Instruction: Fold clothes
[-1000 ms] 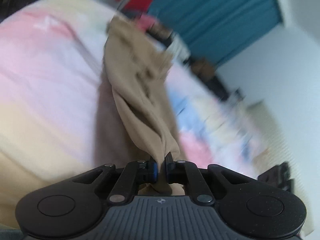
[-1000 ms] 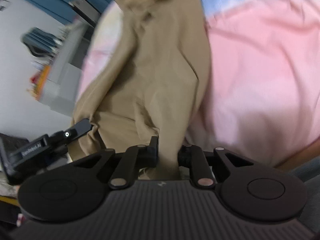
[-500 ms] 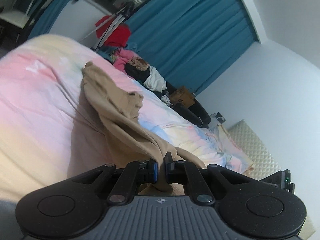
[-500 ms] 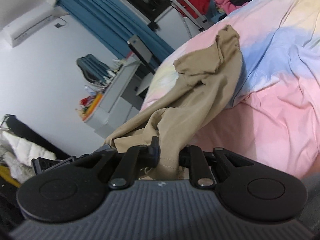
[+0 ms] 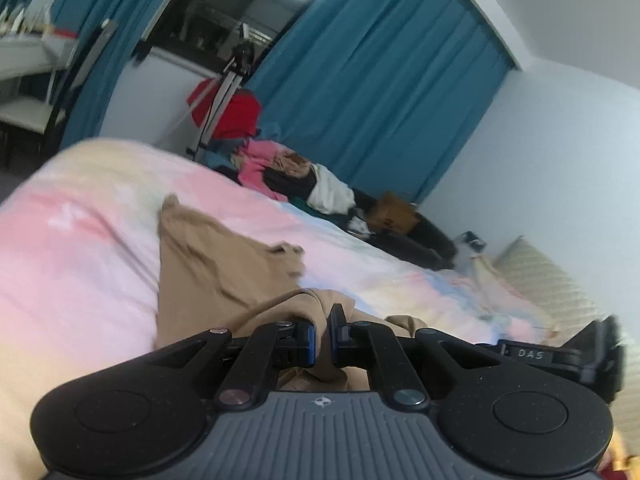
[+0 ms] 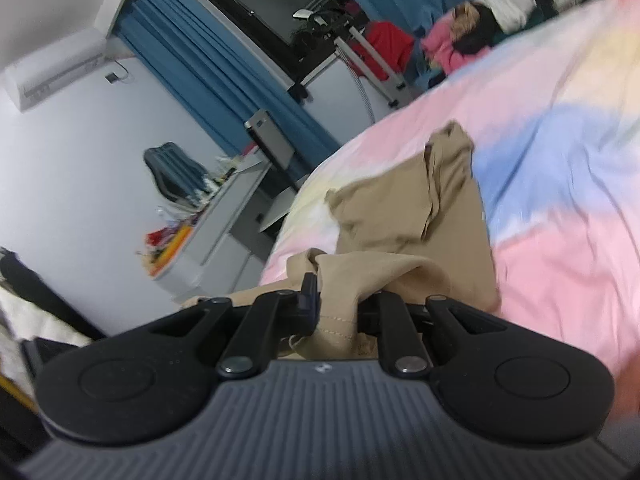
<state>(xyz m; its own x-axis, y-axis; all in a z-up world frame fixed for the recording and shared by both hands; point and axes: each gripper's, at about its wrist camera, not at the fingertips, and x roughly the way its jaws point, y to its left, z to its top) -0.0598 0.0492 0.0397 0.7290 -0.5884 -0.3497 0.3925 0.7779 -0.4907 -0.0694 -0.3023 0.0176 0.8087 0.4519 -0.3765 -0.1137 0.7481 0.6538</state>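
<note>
A tan garment [image 5: 216, 276] lies spread on the pastel pink, blue and yellow bed sheet [image 5: 80, 248], its far end toward the bed's foot. My left gripper [image 5: 325, 330] is shut on a bunched edge of that cloth. In the right wrist view the same tan garment [image 6: 404, 208] stretches away over the sheet [image 6: 560, 208], and my right gripper [image 6: 338, 300] is shut on a hemmed edge of it. The near part of the cloth is hidden behind both gripper bodies. The other gripper's black body [image 5: 576, 356] shows at the right of the left wrist view.
A heap of clothes [image 5: 288, 176] in pink, black and white lies beyond the bed's far side, near a red item on a stand [image 5: 232, 112]. Blue curtains [image 5: 380, 92] hang behind. A grey desk with clutter [image 6: 212, 228] stands beside the bed.
Both grippers have come down and level with the cloth still held. The garment hung and swung a second ago; now most of it lies flatter on the sheet.
</note>
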